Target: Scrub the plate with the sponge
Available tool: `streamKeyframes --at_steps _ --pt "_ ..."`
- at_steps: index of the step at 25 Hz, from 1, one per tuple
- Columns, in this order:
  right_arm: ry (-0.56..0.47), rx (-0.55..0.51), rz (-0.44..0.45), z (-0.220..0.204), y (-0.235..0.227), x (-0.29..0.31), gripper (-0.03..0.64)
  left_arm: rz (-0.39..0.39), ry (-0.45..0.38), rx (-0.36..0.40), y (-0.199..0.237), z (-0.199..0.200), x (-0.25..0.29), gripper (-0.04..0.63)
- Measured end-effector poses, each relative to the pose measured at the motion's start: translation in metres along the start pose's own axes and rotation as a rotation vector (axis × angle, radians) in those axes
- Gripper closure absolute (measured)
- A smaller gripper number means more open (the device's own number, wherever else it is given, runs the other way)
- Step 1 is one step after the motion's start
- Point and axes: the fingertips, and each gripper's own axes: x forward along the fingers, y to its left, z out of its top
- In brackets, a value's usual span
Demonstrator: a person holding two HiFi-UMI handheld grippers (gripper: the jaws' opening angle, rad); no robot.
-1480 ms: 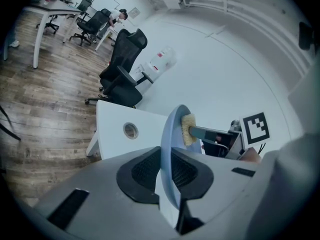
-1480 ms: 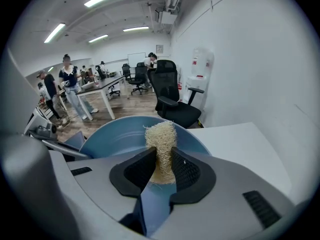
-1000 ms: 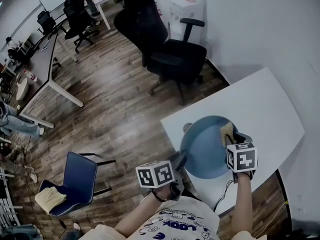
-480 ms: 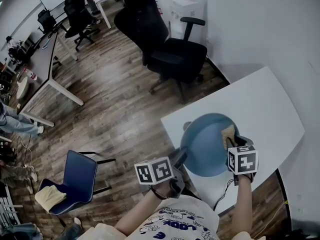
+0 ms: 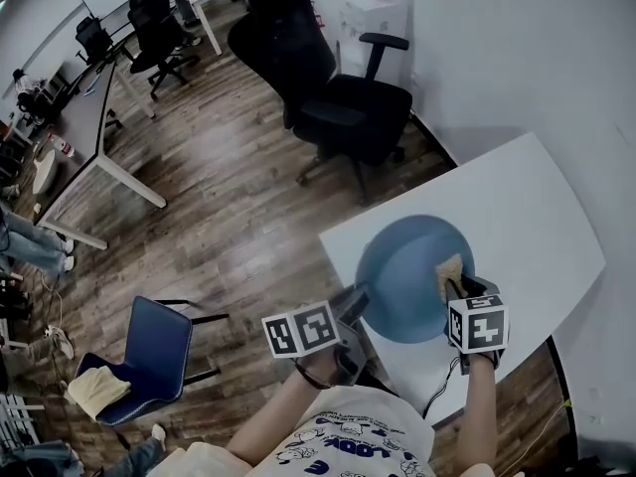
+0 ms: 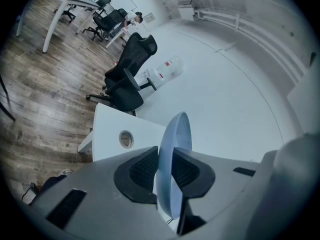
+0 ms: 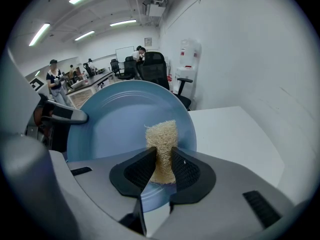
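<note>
The left gripper [image 6: 165, 171] has the near rim of the blue plate [image 5: 402, 281] between its pads, one pad against each face. Its jaws have just been opening a little, with the rim between them and the gap narrow. The plate is tipped up on its edge over the near corner of the white desk [image 5: 527, 202], and the left gripper view sees it almost edge-on. Whether its lower edge touches the desk cannot be told. The right gripper [image 7: 162, 173] is clamped on a tan, fibrous sponge [image 7: 161, 136], pinched at its lower part. The sponge's free end stands up past the jaws against the plate's hollow face, toward the right rim in the head view. A round cable hole [image 6: 126, 139] sits in the desk beside the plate. A black office chair [image 5: 343, 107] stands on the wood floor [image 5: 219, 217] beyond the desk.
</note>
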Motion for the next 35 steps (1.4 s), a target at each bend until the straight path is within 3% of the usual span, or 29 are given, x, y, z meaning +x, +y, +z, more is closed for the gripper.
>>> streamKeyframes --at_steps 35 --pt "0.044 -0.026 0.112 -0.019 0.071 0.007 0.517 0.021 -0.071 -0.059 0.01 0.024 0.006 0.525"
